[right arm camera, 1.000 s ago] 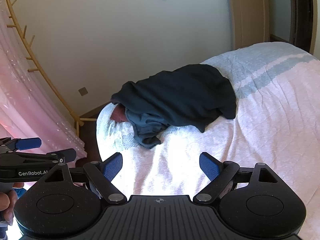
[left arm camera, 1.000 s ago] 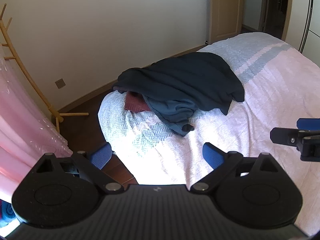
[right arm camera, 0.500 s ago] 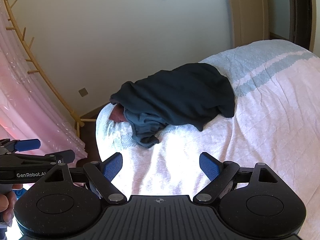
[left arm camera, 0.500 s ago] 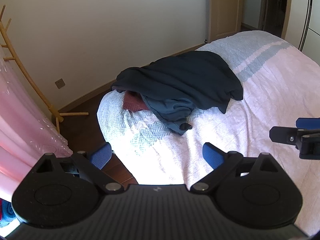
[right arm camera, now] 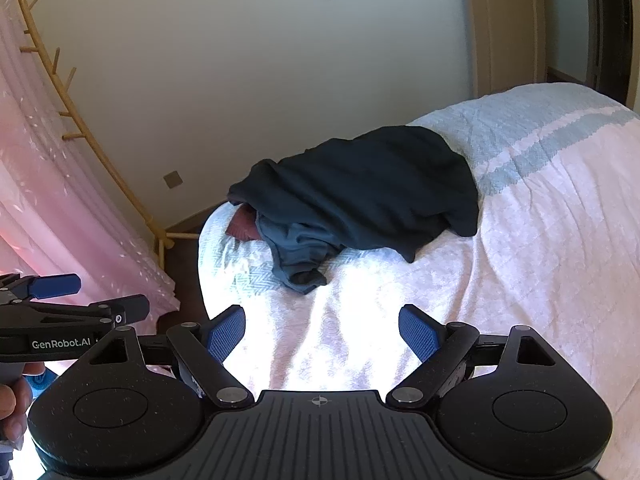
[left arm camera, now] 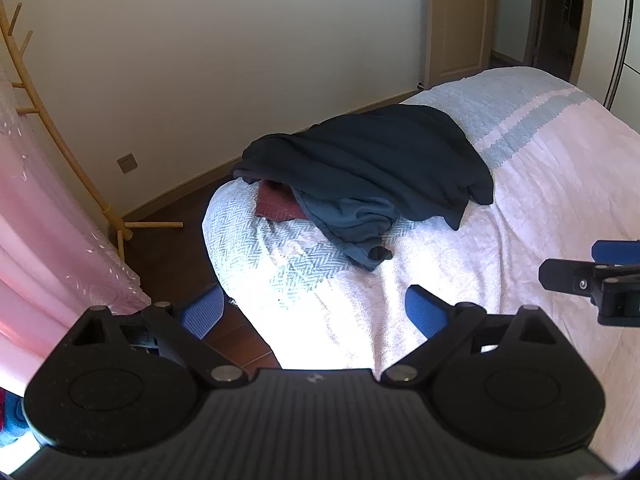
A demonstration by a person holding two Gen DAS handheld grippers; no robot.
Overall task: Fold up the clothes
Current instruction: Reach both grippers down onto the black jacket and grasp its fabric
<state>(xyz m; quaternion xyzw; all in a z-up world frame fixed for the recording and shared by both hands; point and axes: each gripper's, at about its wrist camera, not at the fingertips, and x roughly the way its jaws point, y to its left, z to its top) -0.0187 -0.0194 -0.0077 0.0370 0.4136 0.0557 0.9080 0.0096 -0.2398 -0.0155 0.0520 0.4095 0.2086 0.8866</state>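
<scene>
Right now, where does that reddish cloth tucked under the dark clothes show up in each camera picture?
Left wrist view: the reddish cloth lies left of centre, peeking from under the dark garment.
Right wrist view: the reddish cloth sits left of centre, mostly hidden.
Shared landmark: the square wall plate near the floor.

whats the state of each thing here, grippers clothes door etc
left gripper: open, empty, fingers apart
right gripper: open, empty, over the bed
dark navy garment: unfolded, draped over the pile
blue garment: crumpled, partly under the navy one
maroon garment: mostly hidden under the pile
bed cover: spread over the bed, slightly rumpled
door: closed
</scene>
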